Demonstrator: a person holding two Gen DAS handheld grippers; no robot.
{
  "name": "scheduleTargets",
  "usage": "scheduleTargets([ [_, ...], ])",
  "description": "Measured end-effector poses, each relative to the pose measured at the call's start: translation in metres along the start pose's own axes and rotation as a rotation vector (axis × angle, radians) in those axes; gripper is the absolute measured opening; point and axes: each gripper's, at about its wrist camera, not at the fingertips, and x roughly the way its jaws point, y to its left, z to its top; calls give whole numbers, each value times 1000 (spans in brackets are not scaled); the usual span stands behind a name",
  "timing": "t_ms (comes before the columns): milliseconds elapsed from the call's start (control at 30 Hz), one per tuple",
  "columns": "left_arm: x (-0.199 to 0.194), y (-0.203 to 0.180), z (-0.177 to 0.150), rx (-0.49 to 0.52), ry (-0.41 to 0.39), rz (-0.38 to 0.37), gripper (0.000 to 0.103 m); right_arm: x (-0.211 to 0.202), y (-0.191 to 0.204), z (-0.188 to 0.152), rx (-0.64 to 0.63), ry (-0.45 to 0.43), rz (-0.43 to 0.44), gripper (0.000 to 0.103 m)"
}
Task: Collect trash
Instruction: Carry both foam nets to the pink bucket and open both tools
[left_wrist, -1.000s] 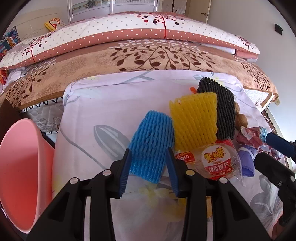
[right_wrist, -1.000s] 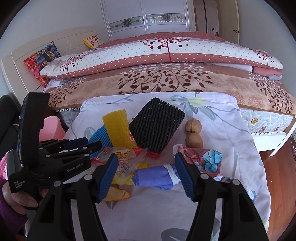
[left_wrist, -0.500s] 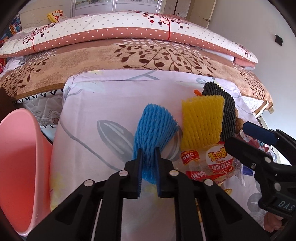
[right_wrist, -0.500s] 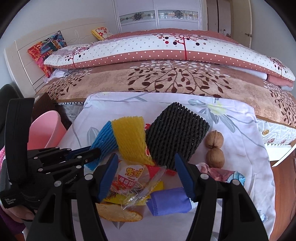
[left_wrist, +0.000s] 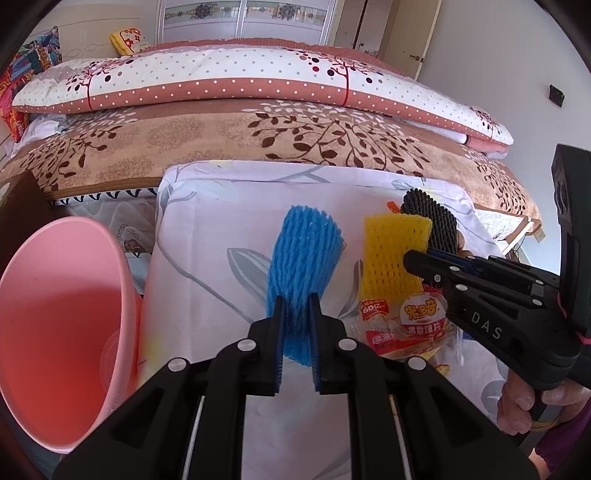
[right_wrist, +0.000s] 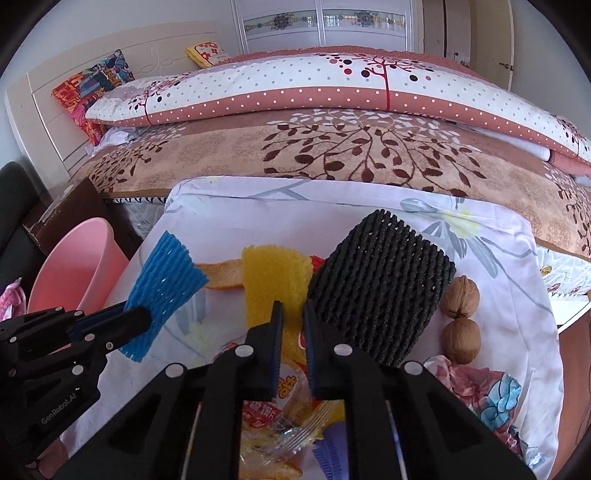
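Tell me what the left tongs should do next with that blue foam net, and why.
Probably swing the left tongs leftward over the pink bin and let go. They are shut on the blue foam net, which is lifted off the floral sheet, and the bin's open mouth sits just to the left.

The left tool (left_wrist: 296, 332) pinches the blue foam net (left_wrist: 302, 258) above the tabletop (left_wrist: 207, 236), with the pink bin (left_wrist: 62, 325) at left and the yellow foam net (left_wrist: 393, 254) beside it.
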Motion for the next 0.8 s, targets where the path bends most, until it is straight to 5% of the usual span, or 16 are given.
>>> scheduleTargets([
  [467, -46, 2, 6, -31, -104, -27, 11, -65, 11, 14, 37, -126, 63, 9],
  [800, -94, 38, 4, -83, -210, 79, 11, -71, 75, 32, -32, -154, 164, 9],
])
